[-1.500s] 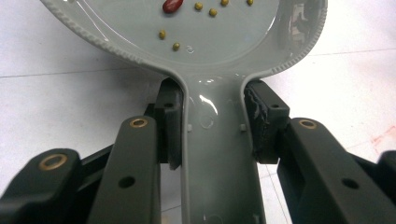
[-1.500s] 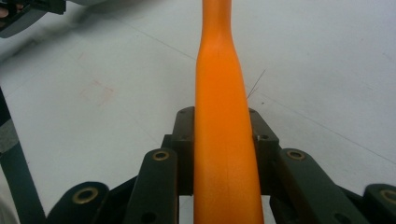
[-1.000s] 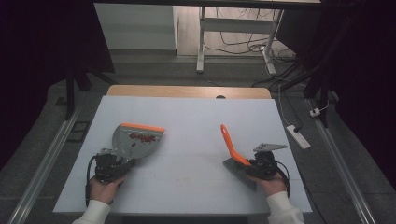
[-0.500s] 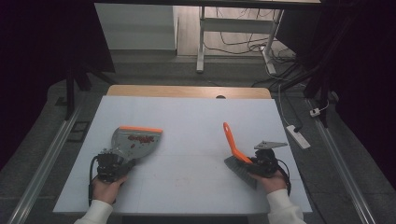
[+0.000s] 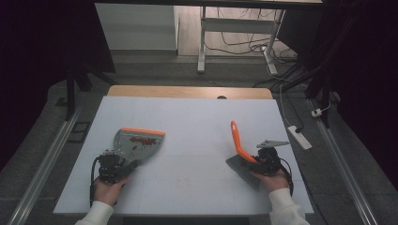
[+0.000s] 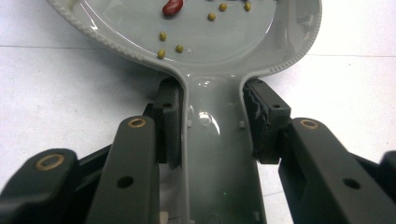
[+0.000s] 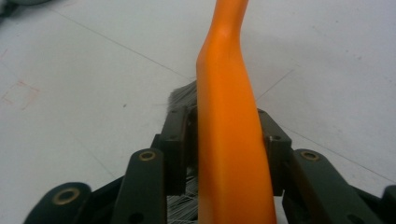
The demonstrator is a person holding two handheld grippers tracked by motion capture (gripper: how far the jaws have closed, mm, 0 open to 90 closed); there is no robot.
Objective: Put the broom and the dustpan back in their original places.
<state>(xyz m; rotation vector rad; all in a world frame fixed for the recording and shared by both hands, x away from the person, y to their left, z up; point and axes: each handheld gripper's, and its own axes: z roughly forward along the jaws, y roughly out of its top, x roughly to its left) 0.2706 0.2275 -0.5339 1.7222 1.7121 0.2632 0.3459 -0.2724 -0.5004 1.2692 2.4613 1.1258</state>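
The left gripper clamps the handle of the light, rigid grey dustpan at near left, beans loose inside, while the right gripper, jaws just eased apart, loosely flanks the smooth orange brush at near right.

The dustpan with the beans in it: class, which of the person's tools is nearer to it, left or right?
Left. The left tool grips the dustpan by its handle, while the right tool sits across the table at the orange brush.
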